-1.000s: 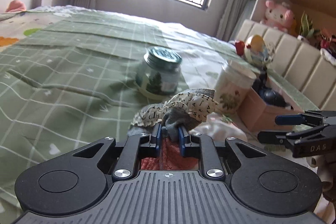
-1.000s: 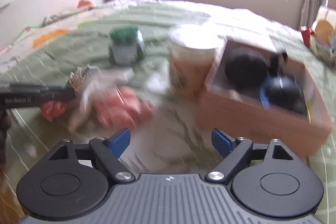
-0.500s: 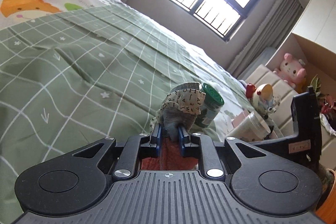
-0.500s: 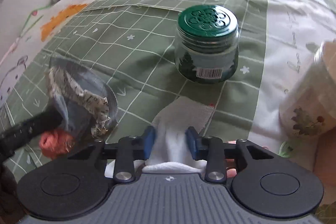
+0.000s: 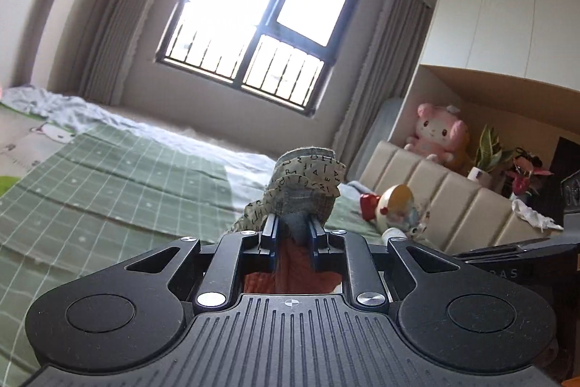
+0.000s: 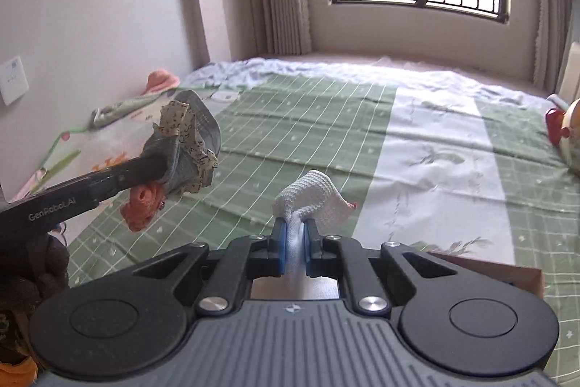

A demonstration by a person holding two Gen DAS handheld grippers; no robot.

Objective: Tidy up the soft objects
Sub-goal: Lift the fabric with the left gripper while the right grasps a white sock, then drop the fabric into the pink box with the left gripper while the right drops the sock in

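My left gripper (image 5: 293,227) is shut on a bundle of soft cloth (image 5: 306,185): grey fabric with a letter-print trim, orange-red knit hanging below. It is held up above the bed. The right wrist view shows the same bundle (image 6: 186,147) at the left, with the orange knit (image 6: 143,207) dangling under the left gripper (image 6: 159,162). My right gripper (image 6: 294,234) is shut on a white knitted cloth (image 6: 313,196), lifted above the green checked bedspread (image 6: 290,118).
A brown cardboard box corner (image 6: 507,272) sits below my right gripper. A round toy (image 5: 397,205) lies by the padded headboard (image 5: 435,191). A pink plush (image 5: 436,136) and plants stand on the shelf. A pink item (image 6: 161,80) lies at the far bed edge.
Both grippers rose and tilted upward from the bed. The right gripper closed on the white cloth and lifted it. The jars and box dropped out of view.
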